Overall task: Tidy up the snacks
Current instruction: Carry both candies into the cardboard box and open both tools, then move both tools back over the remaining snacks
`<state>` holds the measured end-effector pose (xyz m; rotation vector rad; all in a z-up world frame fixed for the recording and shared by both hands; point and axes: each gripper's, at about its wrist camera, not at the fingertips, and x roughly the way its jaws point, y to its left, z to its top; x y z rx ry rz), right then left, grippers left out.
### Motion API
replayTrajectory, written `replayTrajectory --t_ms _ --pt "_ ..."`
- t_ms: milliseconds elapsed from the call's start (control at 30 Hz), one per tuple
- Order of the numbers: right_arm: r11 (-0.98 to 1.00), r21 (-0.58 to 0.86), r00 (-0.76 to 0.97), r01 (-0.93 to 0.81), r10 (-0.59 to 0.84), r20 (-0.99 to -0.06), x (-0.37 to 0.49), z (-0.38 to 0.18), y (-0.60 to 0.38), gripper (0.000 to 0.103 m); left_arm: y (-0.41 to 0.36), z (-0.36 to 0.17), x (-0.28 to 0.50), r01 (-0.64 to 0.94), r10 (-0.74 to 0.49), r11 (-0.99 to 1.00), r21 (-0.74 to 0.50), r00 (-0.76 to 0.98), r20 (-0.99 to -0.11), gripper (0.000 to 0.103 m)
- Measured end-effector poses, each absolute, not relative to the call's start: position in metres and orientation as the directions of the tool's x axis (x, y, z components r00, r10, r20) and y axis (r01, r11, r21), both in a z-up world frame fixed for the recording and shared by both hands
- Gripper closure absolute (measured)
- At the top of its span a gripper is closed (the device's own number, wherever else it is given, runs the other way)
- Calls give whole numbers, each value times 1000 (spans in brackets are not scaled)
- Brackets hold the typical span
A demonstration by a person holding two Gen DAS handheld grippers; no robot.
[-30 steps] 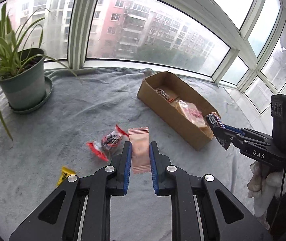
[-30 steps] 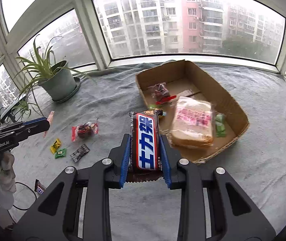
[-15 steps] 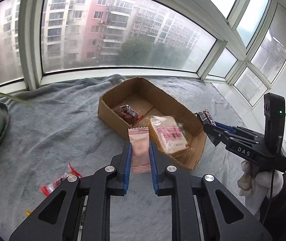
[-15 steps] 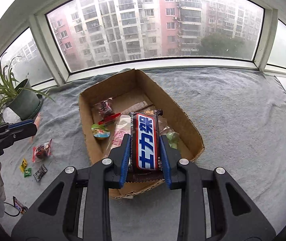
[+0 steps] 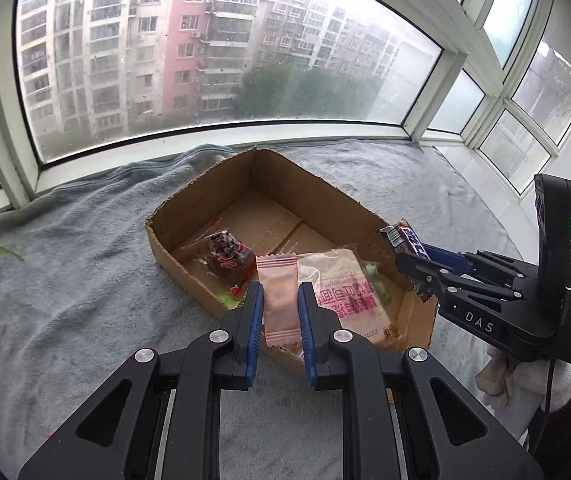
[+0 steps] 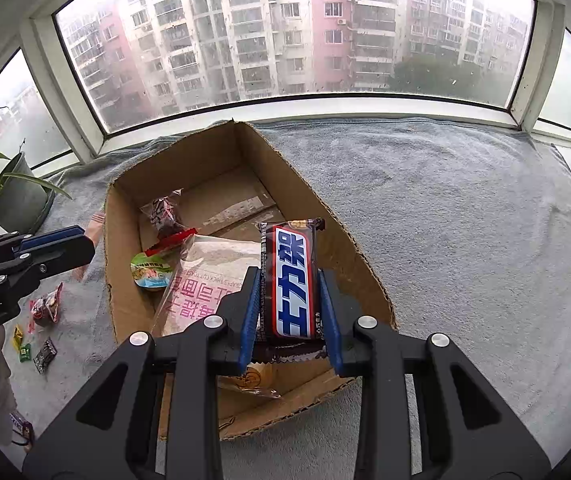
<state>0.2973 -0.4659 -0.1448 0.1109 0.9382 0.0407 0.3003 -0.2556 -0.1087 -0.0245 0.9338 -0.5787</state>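
Both tools now over box [image 5: 173,248]: L tool [image 5: 279,308] grips pink sachet [image 5: 279,296], R tool [image 6: 289,304] grips choc bar [image 6: 291,280].

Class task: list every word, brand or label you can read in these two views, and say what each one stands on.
"DAS": on the right claw body.
"Robot.AI", start cut off: on the left claw body.
"士力架", seen upside down: chocolate bar wrapper.
Pink print on the bread bag: inverted, too blurred to read.

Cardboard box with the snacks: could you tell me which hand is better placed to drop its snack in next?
Probably the right: the right gripper holds its brown chocolate bar above the open cardboard box; the left gripper and its pink wrapped wafer sit at the near wall.
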Motion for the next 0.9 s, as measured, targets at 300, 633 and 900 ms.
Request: replayTrajectory --t_ms 300,633,900 --pt "996 94 620 8 69 -782 293 -141 -463 31 -268 -117 310 452 -466 852 -264 427 -775 59" --pt "992 122 645 13 85 -759 277 -123 -460 31 -245 -101 303 434 -462 863 -259 469 -753 51" --pt "967 246 680 -73 228 -696 231 -95 -436 31 -174 -48 276 392 -447 884 -253 556 -701 51"
